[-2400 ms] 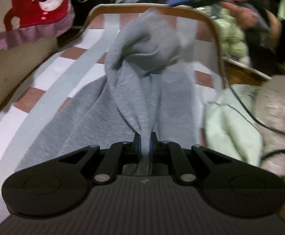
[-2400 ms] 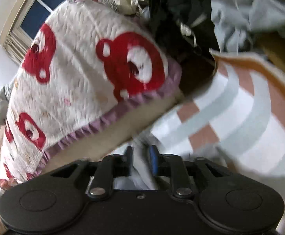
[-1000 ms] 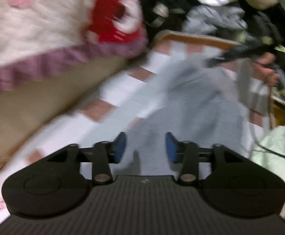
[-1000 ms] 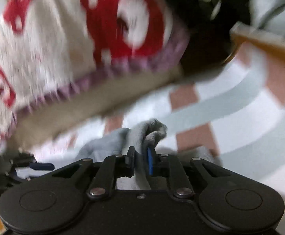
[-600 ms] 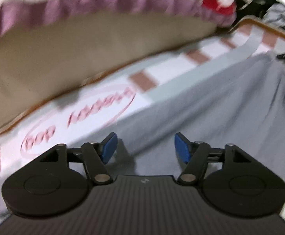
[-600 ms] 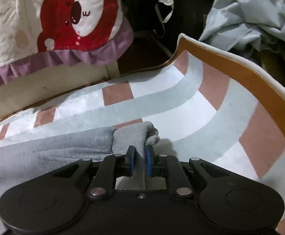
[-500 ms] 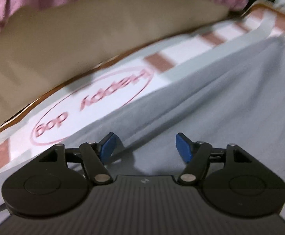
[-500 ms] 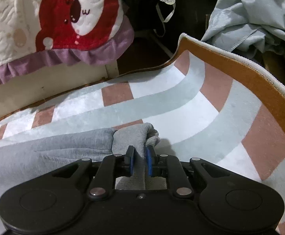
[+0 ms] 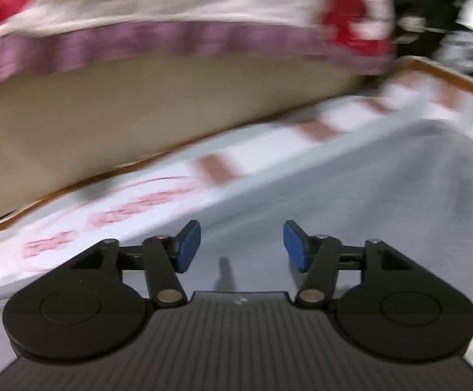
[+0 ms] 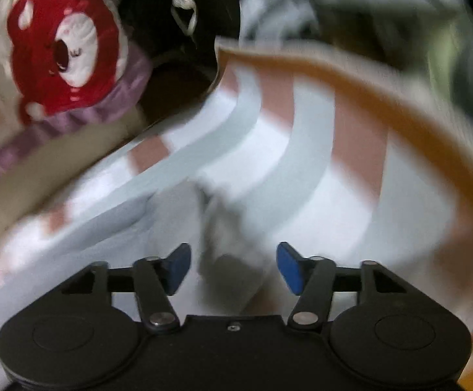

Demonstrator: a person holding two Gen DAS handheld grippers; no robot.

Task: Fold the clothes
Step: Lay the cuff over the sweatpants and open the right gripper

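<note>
Right gripper (image 10: 233, 265) jaws now spread; half a second ago they pinched the grey garment's (image 9: 350, 202) bunched end (image 10: 226, 228), which now lies loose on the striped mat (image 10: 350, 150). Left gripper (image 9: 241, 249) likewise spread, empty, over flat cloth. Garment released, laid out.

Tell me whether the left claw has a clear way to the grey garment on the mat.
Probably yes: the left claw is open, with the grey garment spread flat on the mat directly ahead. Nothing lies between, though the picture is blurred.

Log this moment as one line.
left tongs: open over grey garment | right tongs: open, cuff released | garment flat on striped rug
</note>
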